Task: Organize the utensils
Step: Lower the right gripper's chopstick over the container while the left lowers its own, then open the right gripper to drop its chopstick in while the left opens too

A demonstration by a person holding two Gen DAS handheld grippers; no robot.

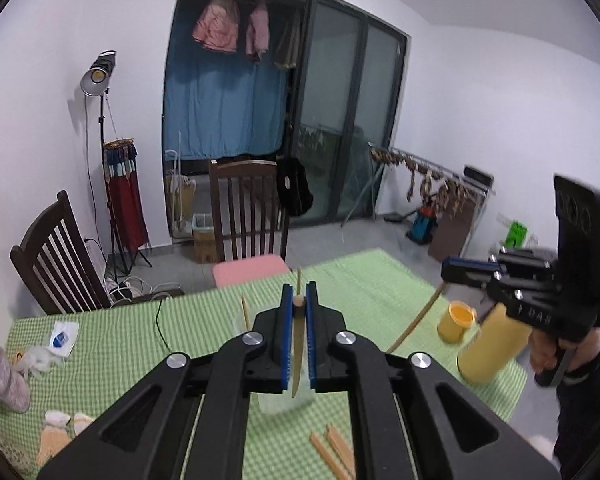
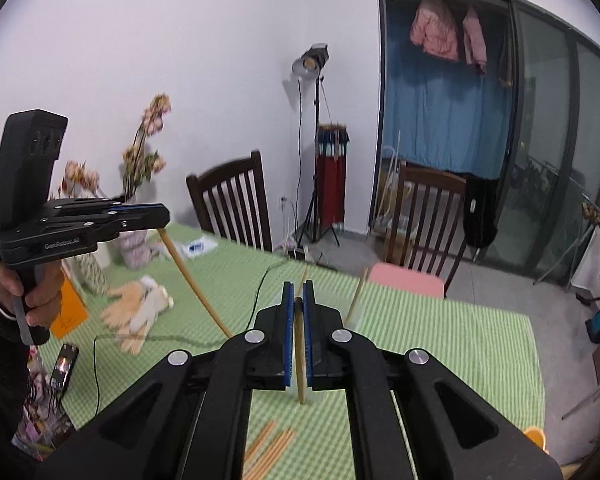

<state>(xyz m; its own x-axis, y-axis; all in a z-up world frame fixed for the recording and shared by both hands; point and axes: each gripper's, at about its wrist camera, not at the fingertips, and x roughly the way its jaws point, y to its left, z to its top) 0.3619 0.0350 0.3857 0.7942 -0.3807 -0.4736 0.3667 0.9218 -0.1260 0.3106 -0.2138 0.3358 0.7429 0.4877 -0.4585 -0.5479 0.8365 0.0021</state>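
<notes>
Loose chopsticks (image 2: 272, 446) (cut off below) vanish behind gripper arms.

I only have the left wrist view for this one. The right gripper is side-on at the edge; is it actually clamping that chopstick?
Observer: Yes. The right wrist view shows the right gripper shut on a chopstick, between its blue pads.
Operator: And the stick in the left gripper?
Observer: Side-on, the stick slants down from the left gripper; its lower end is hidden.
Operator: Anything further left?
Observer: A dark phone-like device lies near the table's edge.
</notes>
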